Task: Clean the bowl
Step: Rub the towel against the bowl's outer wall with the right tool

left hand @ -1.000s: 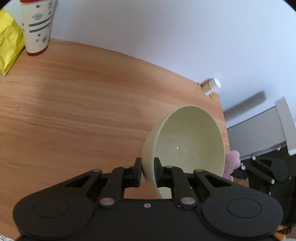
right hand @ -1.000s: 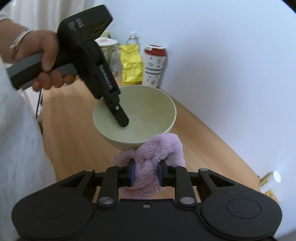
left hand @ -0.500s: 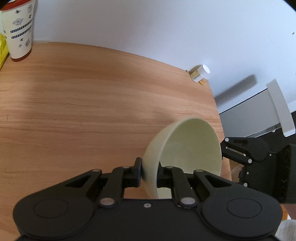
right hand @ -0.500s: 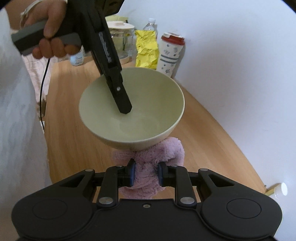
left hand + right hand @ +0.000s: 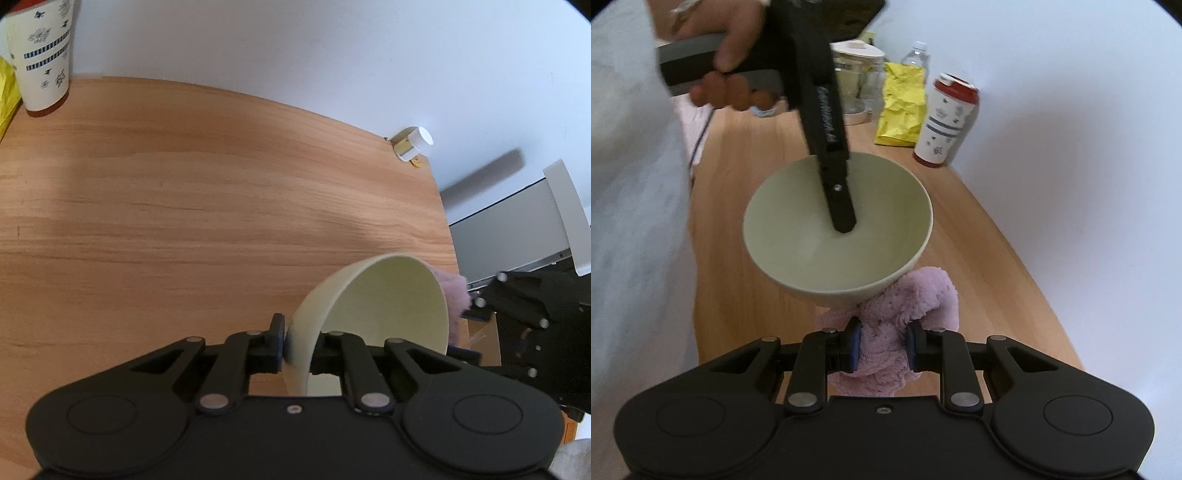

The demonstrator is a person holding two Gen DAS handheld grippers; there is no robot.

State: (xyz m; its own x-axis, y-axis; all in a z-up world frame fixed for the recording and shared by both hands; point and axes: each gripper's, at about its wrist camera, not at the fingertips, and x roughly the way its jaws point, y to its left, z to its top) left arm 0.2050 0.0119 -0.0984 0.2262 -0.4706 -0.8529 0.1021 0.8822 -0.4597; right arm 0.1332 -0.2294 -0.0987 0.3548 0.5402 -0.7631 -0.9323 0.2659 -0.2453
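Left hand-held gripper (image 5: 297, 347) clamped on bowl (image 5: 373, 317) rim, bowl aloft at frame centre over table (image 5: 184, 206). Right hand-held gripper (image 5: 882, 349) clamped on cloth (image 5: 905, 302), pressing bowl underside. Risk: rim pinch narrow; wiping force could twist bowl loose, dropping it.

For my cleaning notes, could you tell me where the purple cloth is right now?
The purple cloth is clamped in the right gripper, low in the right wrist view, pressed against the underside of the bowl.
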